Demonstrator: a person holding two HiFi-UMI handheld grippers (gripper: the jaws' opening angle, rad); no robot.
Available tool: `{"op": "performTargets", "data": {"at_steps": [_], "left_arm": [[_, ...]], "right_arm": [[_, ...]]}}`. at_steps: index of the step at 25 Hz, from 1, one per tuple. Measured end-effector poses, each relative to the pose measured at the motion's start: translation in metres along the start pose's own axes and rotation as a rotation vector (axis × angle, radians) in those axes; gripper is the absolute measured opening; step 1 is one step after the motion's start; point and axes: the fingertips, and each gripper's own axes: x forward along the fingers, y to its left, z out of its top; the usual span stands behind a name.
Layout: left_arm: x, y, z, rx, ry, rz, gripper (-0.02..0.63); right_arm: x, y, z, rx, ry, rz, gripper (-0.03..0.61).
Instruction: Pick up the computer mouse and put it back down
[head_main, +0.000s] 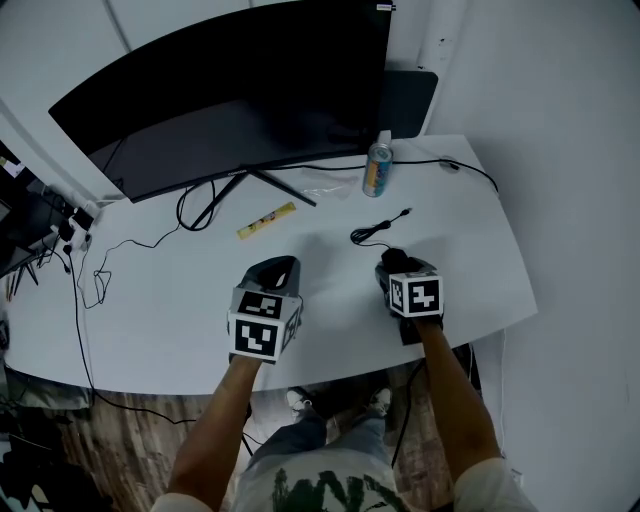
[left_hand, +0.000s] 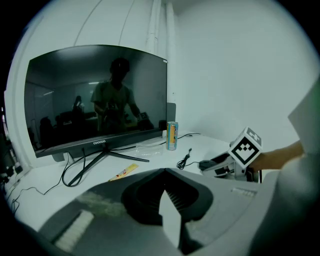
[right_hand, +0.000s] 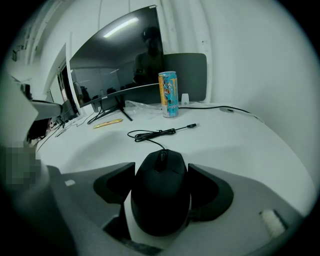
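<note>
Right gripper view has the computer mouse (right_hand: 161, 192) sitting right between the jaws of the right gripper (right_hand: 161, 175). They're spread wide, with the pads looking snug against both flanks, so I'd call it clamped. It's low over the front right part of the desk (right_hand: 240, 145), though I can't tell if the belly is touching. My guess is it's light, rigid plastic with a smooth curved shell, so it could squirt out if pinched up high. The straight sides at mid-body are the spot to hold, clear of the wheel and buttons. The mouse cable (right_hand: 150, 134) lies bunched at 12 o'clock with its plug end loose, so it'll drag along but shouldn't tug. Past that, also around 12, stands a drink can (right_hand: 168, 94), well apart. A yellow sachet (right_hand: 107, 122) and the monitor stand (right_hand: 112, 111) are off at 10 to 11. Over at 9 o'clock the left gripper (left_hand: 166, 187) hangs with its jaws together and nothing in them, so it's not in the way.
</note>
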Motion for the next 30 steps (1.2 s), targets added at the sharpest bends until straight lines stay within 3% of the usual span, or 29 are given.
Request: {"op": "performTargets", "data": {"at_steps": [7, 20, 30], "left_arm": [[-0.008, 0.0, 0.018, 0.002, -0.032, 0.013, 0.005], [-0.023, -0.019, 0.07, 0.005, -0.123, -0.005, 0.005], [-0.037, -0.028, 0.105, 0.007, -0.163, 0.003, 0.005]], "right_arm": [[-0.016, -0.005, 0.013, 0.006, -0.02, -0.01, 0.33], [-0.079, 0.008, 0.073, -0.024, -0.143, 0.02, 0.328], [-0.141, 0.032, 0.135, -0.088, -0.303, 0.074, 0.233]]}}
